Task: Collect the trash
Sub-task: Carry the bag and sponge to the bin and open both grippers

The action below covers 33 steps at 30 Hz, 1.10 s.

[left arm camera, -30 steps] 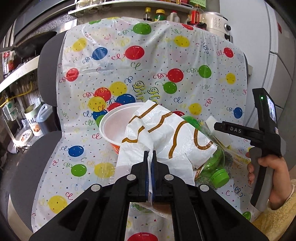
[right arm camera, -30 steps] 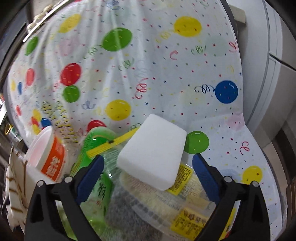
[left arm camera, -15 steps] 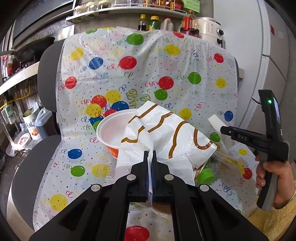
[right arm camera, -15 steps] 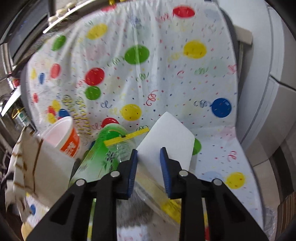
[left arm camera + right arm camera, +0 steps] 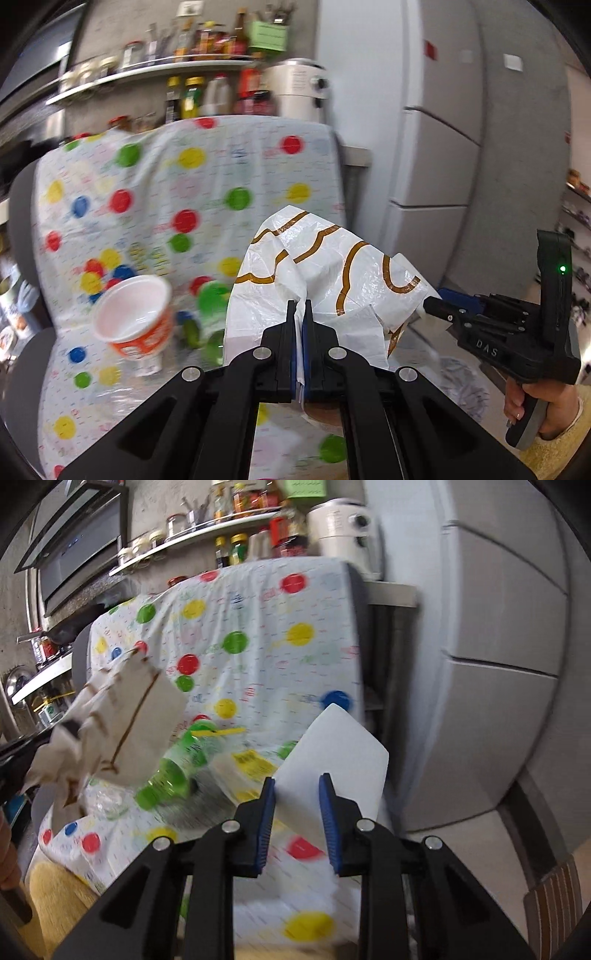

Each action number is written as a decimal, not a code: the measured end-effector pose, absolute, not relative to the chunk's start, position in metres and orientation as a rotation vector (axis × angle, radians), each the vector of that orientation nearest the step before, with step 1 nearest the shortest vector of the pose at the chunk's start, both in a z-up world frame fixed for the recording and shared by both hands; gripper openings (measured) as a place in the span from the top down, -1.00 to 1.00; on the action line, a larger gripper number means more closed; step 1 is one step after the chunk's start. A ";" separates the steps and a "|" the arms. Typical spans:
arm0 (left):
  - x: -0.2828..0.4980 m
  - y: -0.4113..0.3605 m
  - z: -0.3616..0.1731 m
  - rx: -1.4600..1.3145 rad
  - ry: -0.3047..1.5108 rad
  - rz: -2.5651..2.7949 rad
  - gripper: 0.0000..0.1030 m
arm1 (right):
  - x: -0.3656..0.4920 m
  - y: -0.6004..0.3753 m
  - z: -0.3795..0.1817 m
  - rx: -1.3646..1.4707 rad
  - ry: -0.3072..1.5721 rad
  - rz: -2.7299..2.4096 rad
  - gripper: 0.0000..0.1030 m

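My left gripper is shut on a white plastic bag with brown stripes, which hangs lifted above the seat. My right gripper is shut on a white foam block and holds it in the air; in the left wrist view its tips sit against the bag's right edge. On the seat lie an orange-and-white bowl tipped on its side, a green plastic bottle and a clear packet with yellow labels. The bag shows at the left of the right wrist view.
A chair draped in a balloon-print cover holds the trash. Behind it runs a shelf of bottles beside a white appliance. Grey cabinet doors stand to the right. A hand in a yellow sleeve holds the right gripper.
My right gripper closed on the white block and lifted it off the pile. Both grippers rose and drew back from the chair, the bag going up with the left. The bowl now lies tipped.
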State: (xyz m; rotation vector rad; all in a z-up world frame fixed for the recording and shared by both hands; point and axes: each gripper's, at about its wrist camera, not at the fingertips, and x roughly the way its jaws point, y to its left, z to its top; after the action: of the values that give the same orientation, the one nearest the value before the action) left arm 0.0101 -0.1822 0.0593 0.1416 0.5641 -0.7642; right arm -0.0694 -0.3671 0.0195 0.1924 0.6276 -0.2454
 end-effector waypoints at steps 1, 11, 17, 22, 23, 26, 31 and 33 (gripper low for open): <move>0.004 -0.192 0.058 0.151 0.564 -0.787 0.96 | -0.081 -0.373 0.018 0.188 0.626 -0.263 0.52; -0.084 -0.328 0.003 0.258 0.642 -1.146 0.96 | -0.212 -0.449 -0.007 0.244 0.661 -0.473 0.52; -0.126 -0.385 -0.031 0.272 0.701 -1.303 0.95 | -0.250 -0.476 -0.038 0.300 0.704 -0.525 0.52; -0.129 -0.416 -0.068 0.307 0.782 -1.276 0.95 | -0.256 -0.491 -0.070 0.319 0.767 -0.539 0.51; -0.127 -0.421 -0.079 0.324 0.807 -1.259 0.94 | -0.255 -0.496 -0.079 0.328 0.784 -0.541 0.51; -0.118 -0.435 -0.104 0.354 0.878 -1.219 0.87 | -0.250 -0.512 -0.106 0.377 0.829 -0.541 0.51; -0.099 -0.437 -0.127 0.369 0.953 -1.157 0.66 | -0.236 -0.530 -0.149 0.475 0.895 -0.521 0.46; -0.094 -0.435 -0.127 0.345 0.975 -1.154 0.37 | -0.230 -0.535 -0.163 0.514 0.914 -0.513 0.41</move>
State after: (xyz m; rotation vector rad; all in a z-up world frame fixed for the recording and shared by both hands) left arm -0.0943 -0.4355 -0.1271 0.3454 0.9749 -1.1539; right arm -0.2299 -0.5355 -0.1632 0.5143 0.9136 -0.5128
